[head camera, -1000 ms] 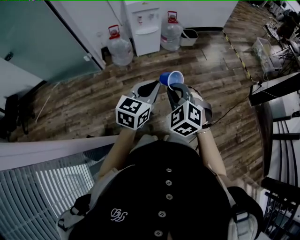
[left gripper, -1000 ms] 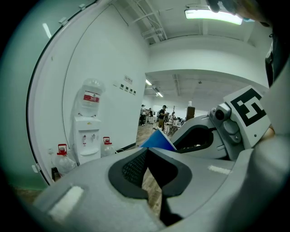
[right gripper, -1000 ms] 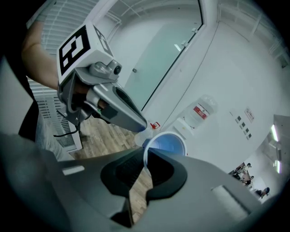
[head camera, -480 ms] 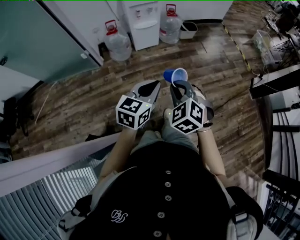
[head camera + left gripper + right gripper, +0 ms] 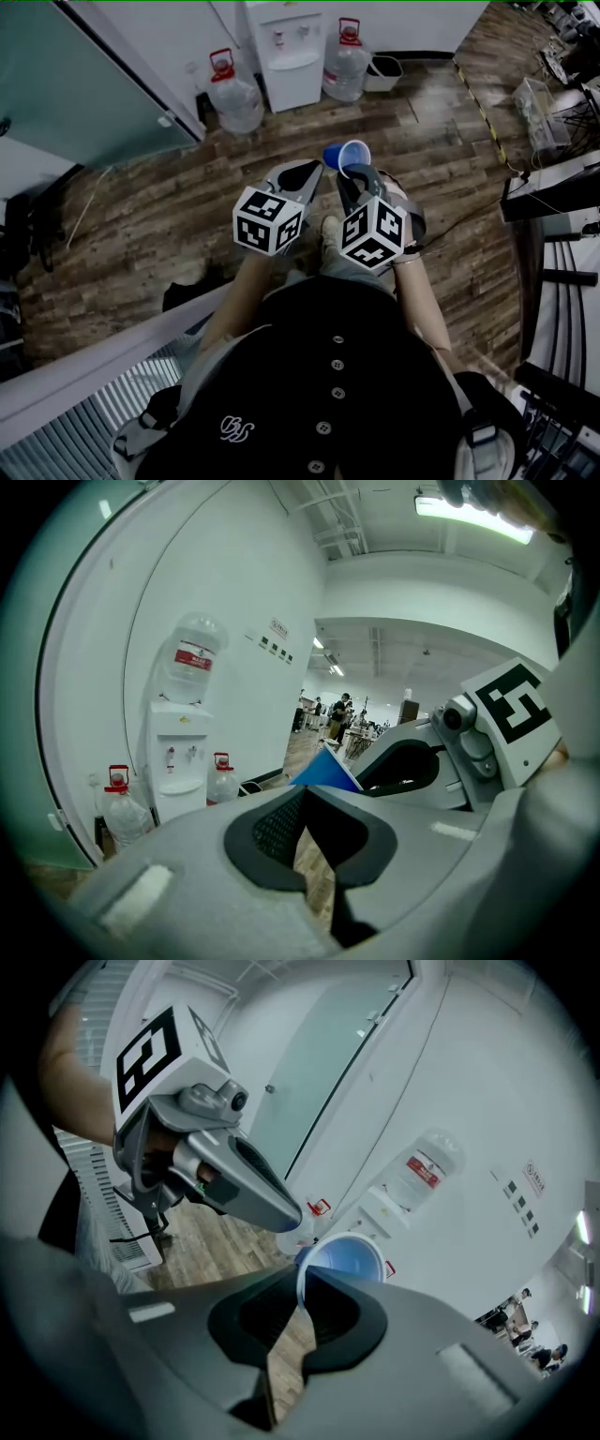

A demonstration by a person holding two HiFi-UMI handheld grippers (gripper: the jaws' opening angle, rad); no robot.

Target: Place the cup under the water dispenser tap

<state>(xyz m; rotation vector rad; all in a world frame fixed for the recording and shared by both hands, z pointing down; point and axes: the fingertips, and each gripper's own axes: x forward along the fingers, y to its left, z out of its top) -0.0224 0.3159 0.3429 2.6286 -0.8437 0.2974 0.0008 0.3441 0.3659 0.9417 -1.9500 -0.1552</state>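
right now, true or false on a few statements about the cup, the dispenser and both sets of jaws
1. The right gripper has its jaws pinched on the rim of the blue cup. True.
2. The cup stands under the tap of the water dispenser. False: it is held above the floor, well short of the dispenser.
3. The left gripper holds a bottle. False: its jaws are together on nothing.
4. A water bottle stands on the floor at each side of the dispenser. True.

Dark wood-plank floor (image 5: 187,206); white wall (image 5: 234,574); frosted glass panel (image 5: 75,84); ceiling strip light (image 5: 473,508).
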